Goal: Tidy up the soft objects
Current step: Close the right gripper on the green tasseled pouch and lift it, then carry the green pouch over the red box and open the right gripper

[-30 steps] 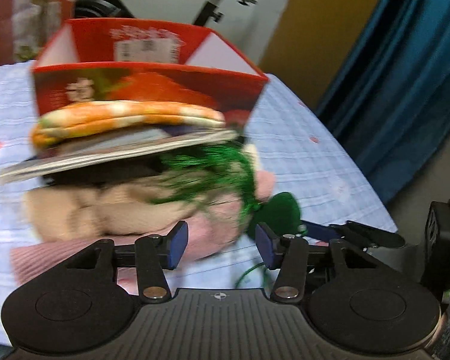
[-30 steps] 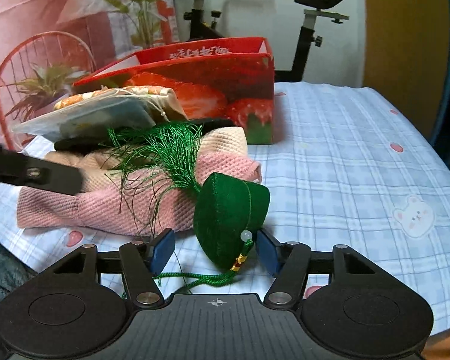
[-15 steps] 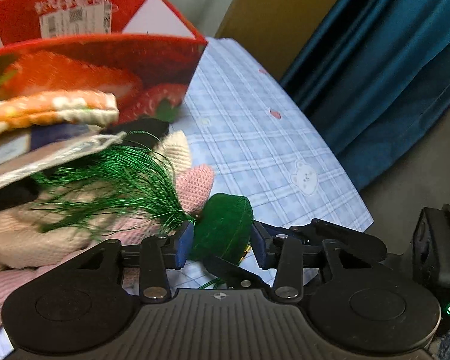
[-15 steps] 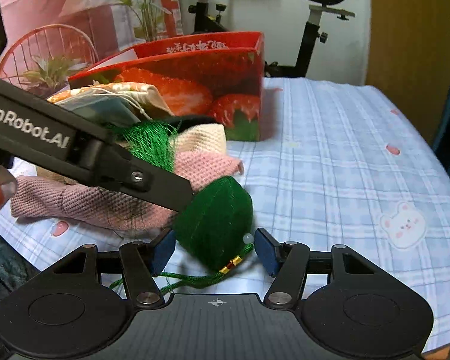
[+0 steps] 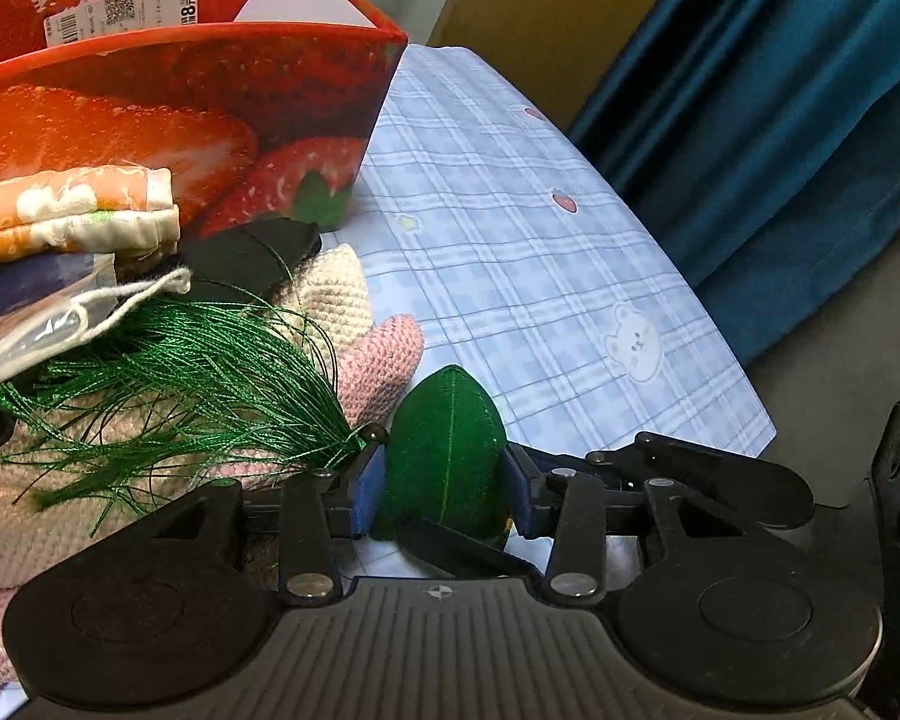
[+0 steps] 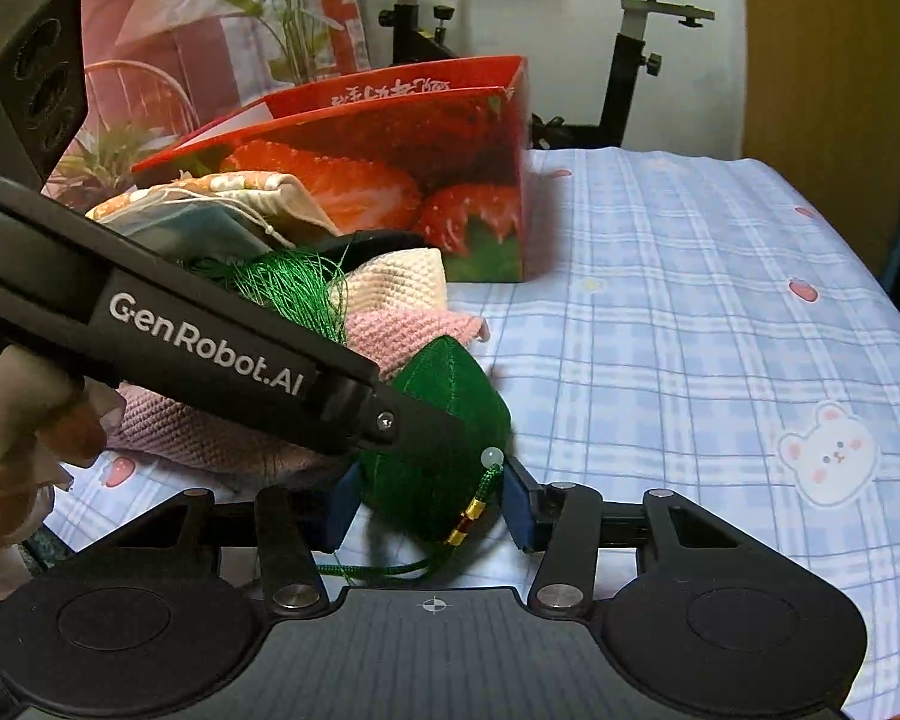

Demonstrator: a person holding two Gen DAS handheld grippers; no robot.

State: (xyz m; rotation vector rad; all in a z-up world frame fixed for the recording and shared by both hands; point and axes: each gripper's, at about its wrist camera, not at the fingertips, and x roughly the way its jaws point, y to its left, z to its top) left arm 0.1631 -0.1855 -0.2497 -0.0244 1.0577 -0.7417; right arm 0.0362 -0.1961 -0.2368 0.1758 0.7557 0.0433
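A green velvet sachet with a long green tassel lies at the near edge of a pile of soft things. My left gripper is shut on the sachet, both blue pads against its sides. In the right wrist view the sachet sits between my right gripper's pads; the pads stand close beside it, and I cannot tell whether they press it. The left gripper's arm crosses that view over the pile. A pink knit cloth and a cream knit cloth lie under the tassel.
A red strawberry-print box stands open behind the pile, also in the right wrist view. An orange patterned pouch and a plastic bag top the pile. The blue checked tablecloth ends near a teal curtain.
My left gripper swung right from the pile to the green sachet and closed on it. The right gripper stayed around the sachet, and its pads came in a little.
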